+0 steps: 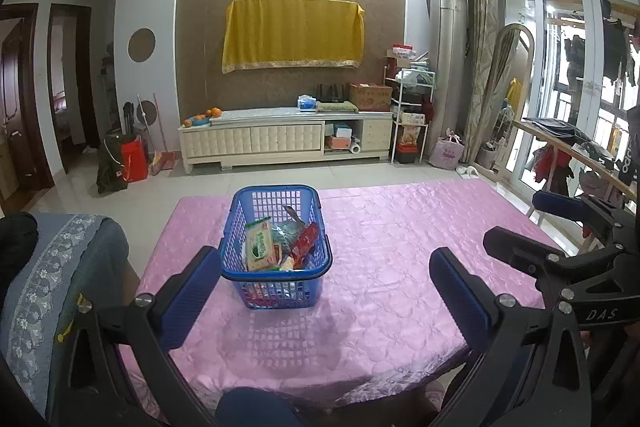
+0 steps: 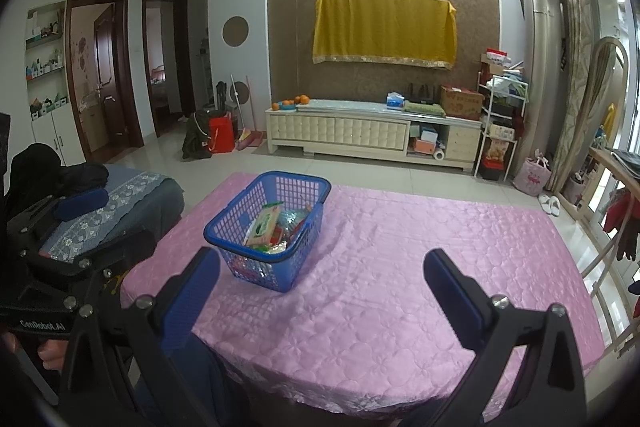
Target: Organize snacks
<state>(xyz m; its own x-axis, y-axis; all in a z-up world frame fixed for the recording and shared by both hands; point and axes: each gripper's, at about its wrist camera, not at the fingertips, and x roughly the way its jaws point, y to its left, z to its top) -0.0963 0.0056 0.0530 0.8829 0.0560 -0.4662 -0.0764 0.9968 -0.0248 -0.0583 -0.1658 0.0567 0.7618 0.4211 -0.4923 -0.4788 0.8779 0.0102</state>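
Observation:
A blue plastic basket (image 1: 276, 291) stands on the pink-clothed table (image 1: 400, 267), holding several snack packets, among them a green-and-cream packet (image 1: 260, 247) and a red one (image 1: 305, 239). My left gripper (image 1: 324, 275) is open and empty, held above the near table edge with the basket just past its left finger. The right gripper (image 1: 560, 227) shows at the right, open. In the right wrist view the basket (image 2: 256, 267) sits left of centre with the green packet (image 2: 264, 223) on top. My right gripper (image 2: 320, 275) is open and empty; the left gripper (image 2: 80, 223) shows at the left.
An armchair with a blue-grey embroidered cover (image 1: 60, 267) stands left of the table. A wooden bench (image 1: 580, 151) stands at the right by the glass doors. A white TV cabinet (image 1: 288, 135) lines the far wall. The pink cloth (image 2: 400, 267) spreads right of the basket.

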